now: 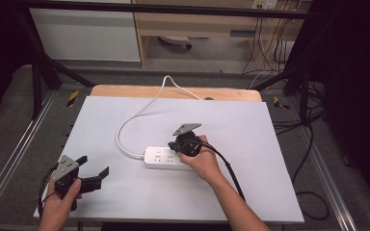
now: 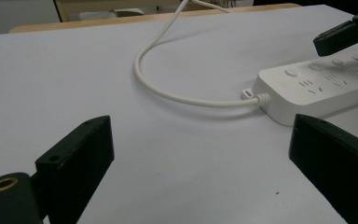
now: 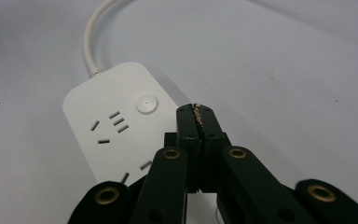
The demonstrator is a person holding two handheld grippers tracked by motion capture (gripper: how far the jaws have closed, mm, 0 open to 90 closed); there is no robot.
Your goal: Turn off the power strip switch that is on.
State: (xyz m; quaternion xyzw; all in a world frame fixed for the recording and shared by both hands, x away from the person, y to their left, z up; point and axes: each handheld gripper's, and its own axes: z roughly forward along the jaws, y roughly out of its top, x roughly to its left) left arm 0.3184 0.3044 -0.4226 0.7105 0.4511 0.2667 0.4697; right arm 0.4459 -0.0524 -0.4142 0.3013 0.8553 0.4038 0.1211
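Lower left: left gripper (image 1: 90, 177), jaws spread wide, holding nothing, above the grey surface (image 1: 250, 192). Centre: white power strip (image 1: 164, 158), its cord (image 1: 125, 126) looping toward upper centre. Just right: right gripper (image 1: 176, 145), jaws clenched together over the strip's buttons.

The power strip (image 3: 116, 126) looks like smooth white plastic with a slight sheen; its cord (image 2: 168, 88) looks rubbery. The table's grey sheet (image 1: 231, 125) is matt over bare wood (image 1: 125, 91).
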